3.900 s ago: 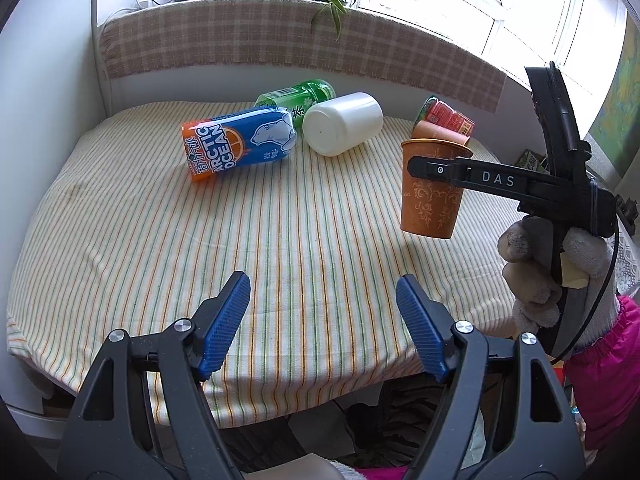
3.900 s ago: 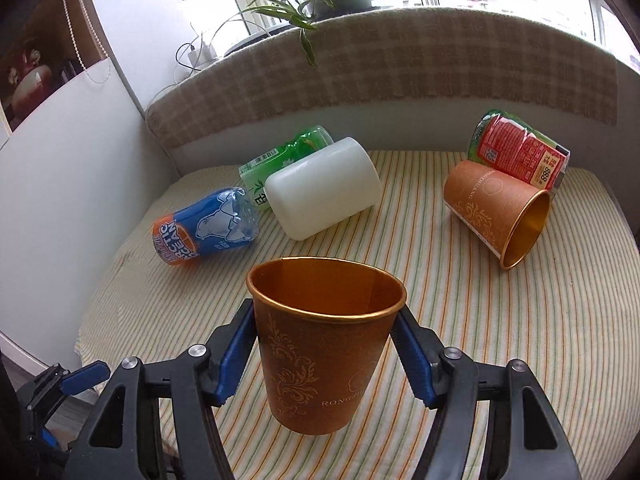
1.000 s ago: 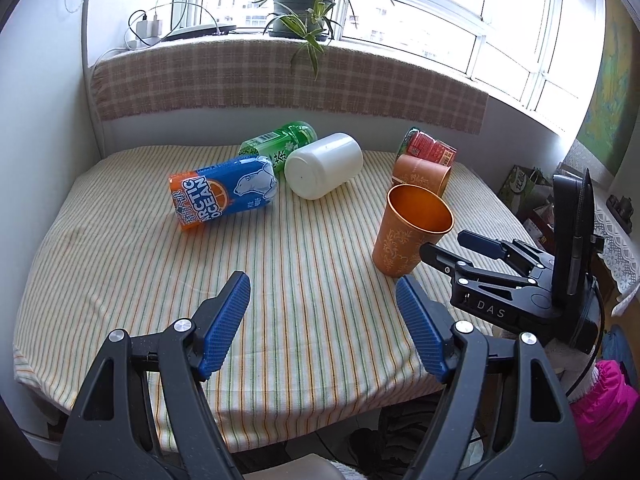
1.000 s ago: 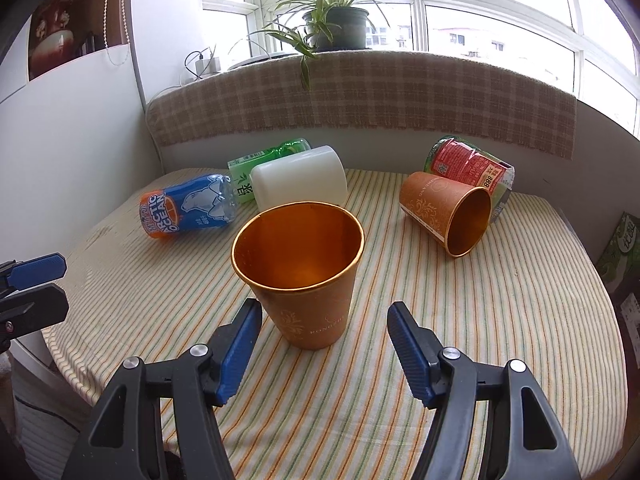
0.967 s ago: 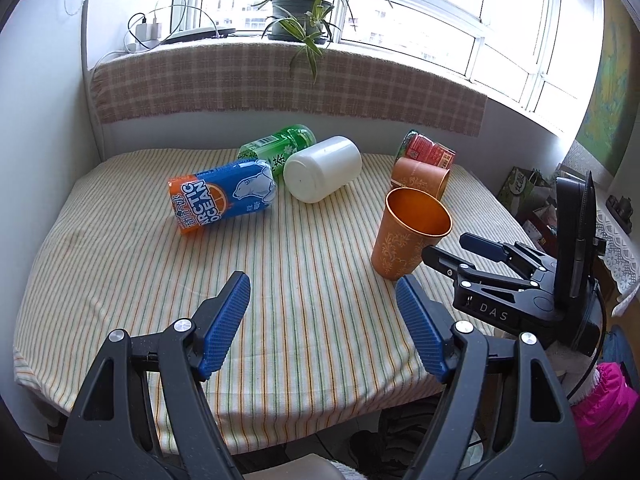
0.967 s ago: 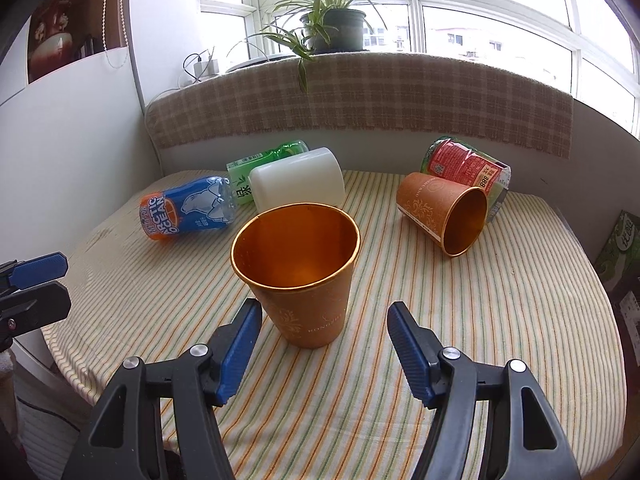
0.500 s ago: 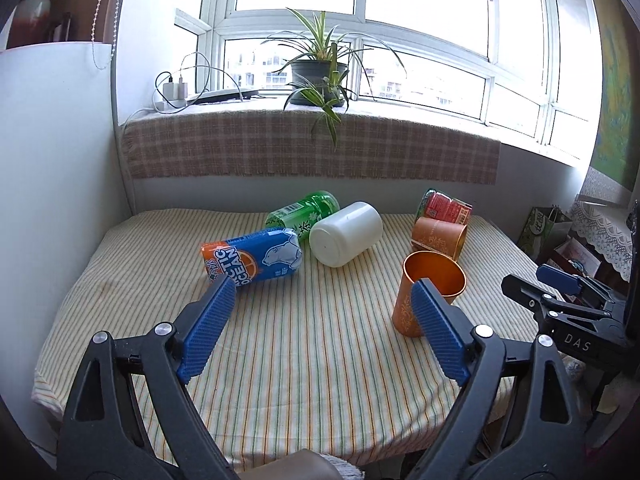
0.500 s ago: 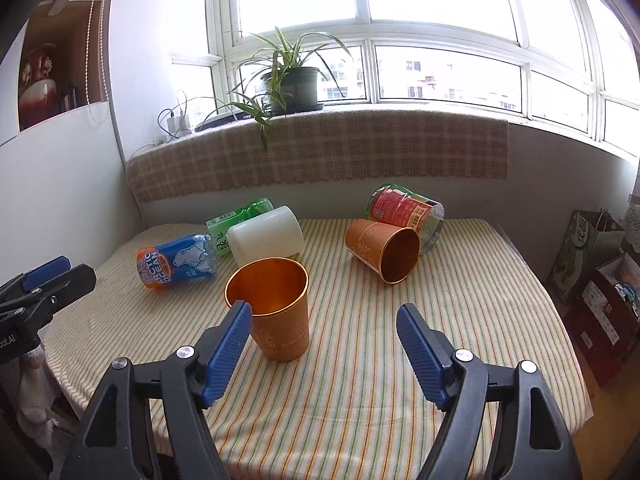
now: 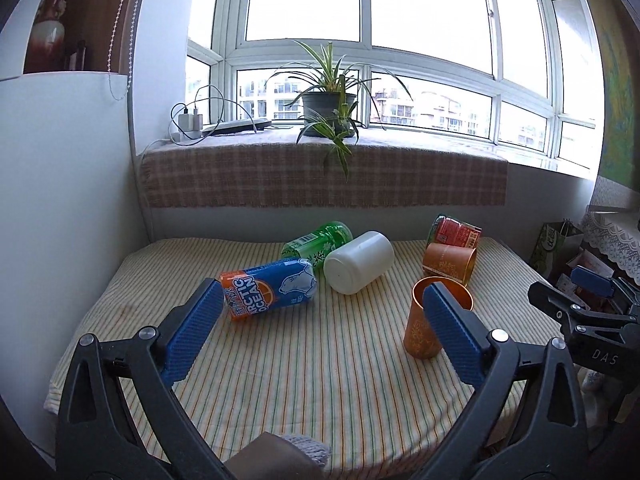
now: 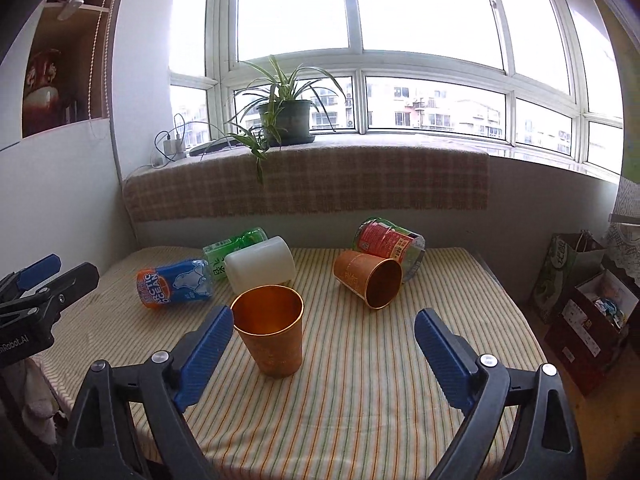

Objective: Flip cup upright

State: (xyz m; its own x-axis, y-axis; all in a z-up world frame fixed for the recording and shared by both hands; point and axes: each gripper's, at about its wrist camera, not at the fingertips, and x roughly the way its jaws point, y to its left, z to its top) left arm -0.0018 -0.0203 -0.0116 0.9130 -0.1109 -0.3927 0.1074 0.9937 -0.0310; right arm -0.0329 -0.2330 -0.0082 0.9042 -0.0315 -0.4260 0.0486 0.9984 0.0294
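An orange cup (image 10: 271, 332) stands upright on the striped tablecloth, mouth up; it also shows in the left wrist view (image 9: 422, 332), partly behind a blue finger pad. A second orange cup (image 10: 368, 278) lies on its side further back, also seen in the left wrist view (image 9: 450, 262). My right gripper (image 10: 324, 354) is open and empty, held back from the upright cup. My left gripper (image 9: 324, 332) is open and empty near the table's front edge.
A white jar (image 9: 358, 266), a green bottle (image 9: 318, 242), a blue Arctic Ocean can (image 9: 268, 294) and a red can (image 9: 456, 232) lie on their sides on the table (image 9: 320, 380). A plaid-covered sill with a potted plant (image 9: 330, 110) runs behind. Bags and boxes (image 10: 580, 300) stand to the right.
The right gripper set the orange cup down upright, opened and let it go. Both grippers have since drawn back and up from the table.
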